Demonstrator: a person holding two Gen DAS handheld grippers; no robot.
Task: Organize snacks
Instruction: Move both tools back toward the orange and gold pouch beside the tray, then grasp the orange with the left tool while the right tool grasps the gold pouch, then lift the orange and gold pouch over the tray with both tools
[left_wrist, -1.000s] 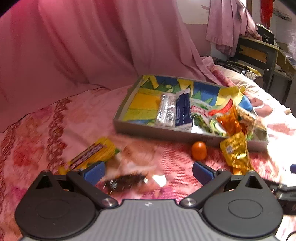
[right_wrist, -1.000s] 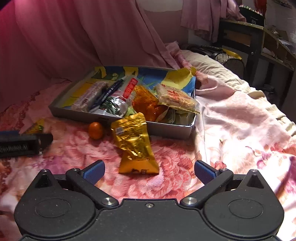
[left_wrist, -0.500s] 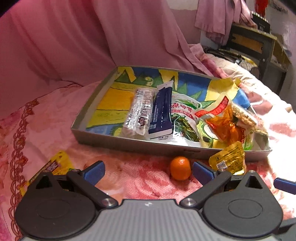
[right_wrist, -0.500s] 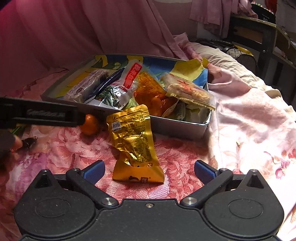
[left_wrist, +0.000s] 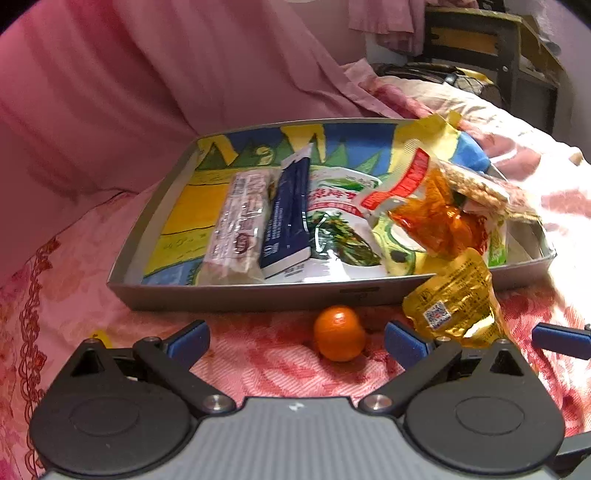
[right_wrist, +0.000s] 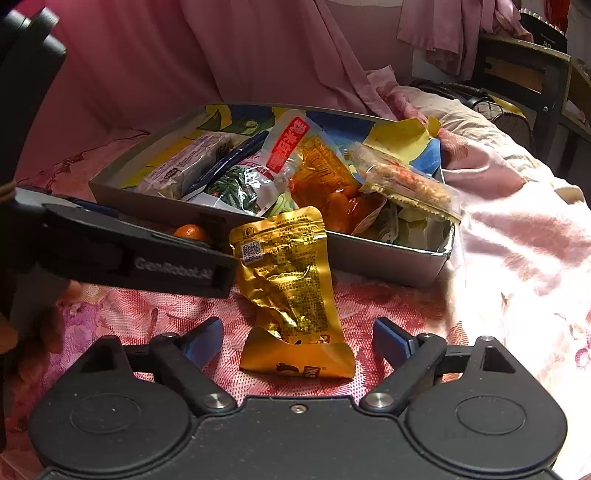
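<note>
Here: left gripper (left_wrist: 295, 339) spread wide, empty, small orange fruit (left_wrist: 339, 333) on the floral bedspread (left_wrist: 258, 369) between its fingers, just before the grey tray (left_wrist: 236, 295). Right gripper (right_wrist: 297, 338) likewise wide open, holding nothing, gold foil packet (right_wrist: 291, 291) between its fingers, top edge against the tray's front wall. Inside tray: clear-wrapped bar (left_wrist: 238, 225), navy packet (left_wrist: 290, 218), green-printed pouch (left_wrist: 340, 221), orange bag (left_wrist: 439, 221).
</note>
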